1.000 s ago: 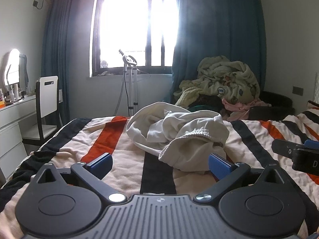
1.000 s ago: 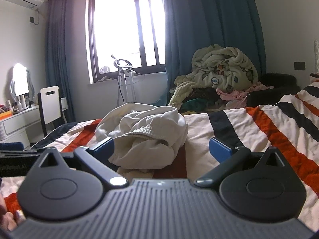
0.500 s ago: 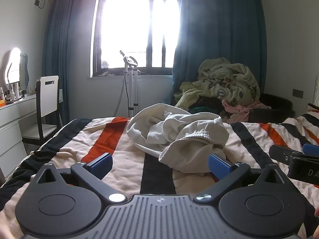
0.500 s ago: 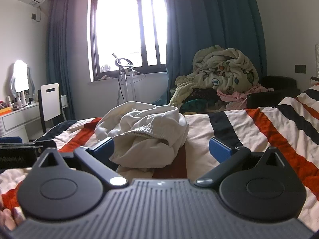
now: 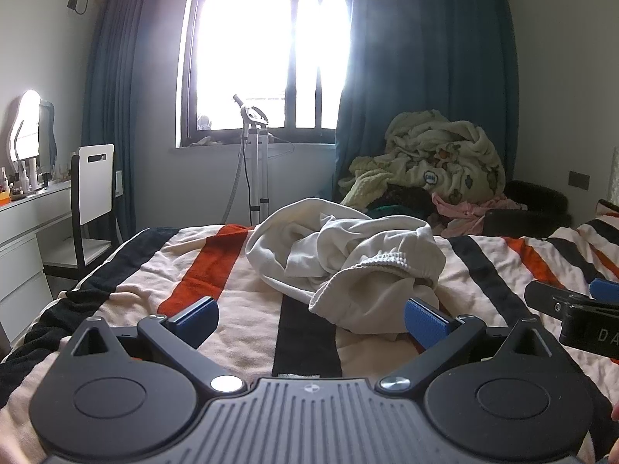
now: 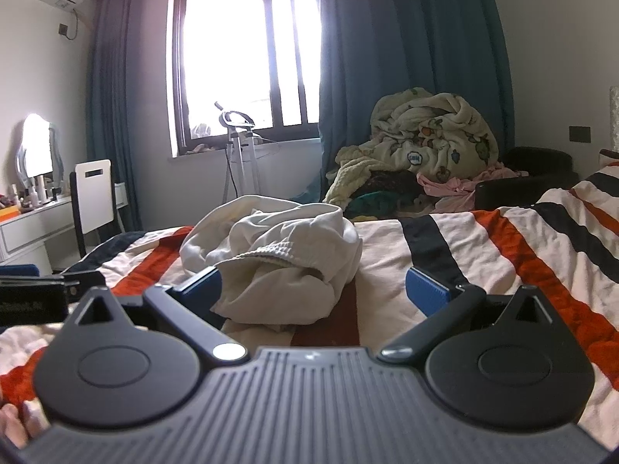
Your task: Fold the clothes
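1. A crumpled cream-white garment (image 5: 348,263) lies in a loose heap on a bed covered by a blanket (image 5: 240,309) striped in cream, black and orange-red
2. The left hand-held gripper (image 5: 311,315) hovers low over the blanket with its blue-padded fingers (image 5: 195,315) spread wide and holding nothing; the garment sits just ahead of it, its near edge reaching in front of the right-side finger
3. The right hand-held gripper (image 6: 329,288) is likewise spread wide and empty; in its view the garment (image 6: 278,259) lies directly ahead, between the two fingers and closer to the left-side finger (image 6: 201,284), which overlaps the cloth's edge, though contact cannot be told
4. Each hand-held gripper appears at the edge of the other's view, so the two are side by side with the garment in front of both
5. The garment's ribbed elastic hem (image 5: 381,263) faces the hand-held grippers, forming an open mouth in the heap
6. Beyond the bed, far ahead and to the right, a pile of bedding and clothes (image 5: 437,162) rests against dark teal curtains (image 5: 425,77)
7. Far ahead at centre is a bright window (image 5: 267,50) with a white garment steamer stand (image 5: 255,162) below it
8. Far ahead to the left stand a white chair (image 5: 93,181), a white counter (image 5: 31,208) and a lit mirror (image 5: 29,123)
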{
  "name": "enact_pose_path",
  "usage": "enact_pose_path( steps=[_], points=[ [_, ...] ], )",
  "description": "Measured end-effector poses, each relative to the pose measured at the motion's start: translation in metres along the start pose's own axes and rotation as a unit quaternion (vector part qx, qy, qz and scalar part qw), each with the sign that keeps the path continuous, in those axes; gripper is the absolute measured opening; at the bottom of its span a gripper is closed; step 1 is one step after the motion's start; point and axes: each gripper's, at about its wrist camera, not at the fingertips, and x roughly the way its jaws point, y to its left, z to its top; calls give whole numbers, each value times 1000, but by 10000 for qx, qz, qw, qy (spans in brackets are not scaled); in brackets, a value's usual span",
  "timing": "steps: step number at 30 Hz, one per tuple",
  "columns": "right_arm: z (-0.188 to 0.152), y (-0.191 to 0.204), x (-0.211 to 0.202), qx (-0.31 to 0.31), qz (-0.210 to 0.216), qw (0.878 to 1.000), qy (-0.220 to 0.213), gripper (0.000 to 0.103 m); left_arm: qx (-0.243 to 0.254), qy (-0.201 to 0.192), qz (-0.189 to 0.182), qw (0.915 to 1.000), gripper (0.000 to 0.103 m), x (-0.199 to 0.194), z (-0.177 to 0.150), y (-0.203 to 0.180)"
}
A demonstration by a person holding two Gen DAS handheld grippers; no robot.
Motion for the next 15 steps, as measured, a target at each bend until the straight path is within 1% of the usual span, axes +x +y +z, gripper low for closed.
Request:
enact_pose_path(
  steps=[4, 8, 11, 13, 15],
  points=[
    [0, 1, -3, -2, -42, 9999, -112, 103, -18, -14, -29, 10000, 103, 0, 0, 1],
    [1, 7, -11, -224, -130, 9984, -498, 103, -20, -24, -56, 10000, 103, 2, 2, 2],
    [3, 13, -19, -377, -264, 9954, -845, 103, 99, 4, -71, 9999, 103, 15, 11, 1],
    [9, 13, -18, -329, -284, 9946, -938, 103, 179, 23, -80, 9998, 103, 23, 17, 1],
    [18, 11, -14, -269, -179, 9948, -963, 103, 258, 43, -90, 9996, 103, 31, 23, 0]
  ],
)
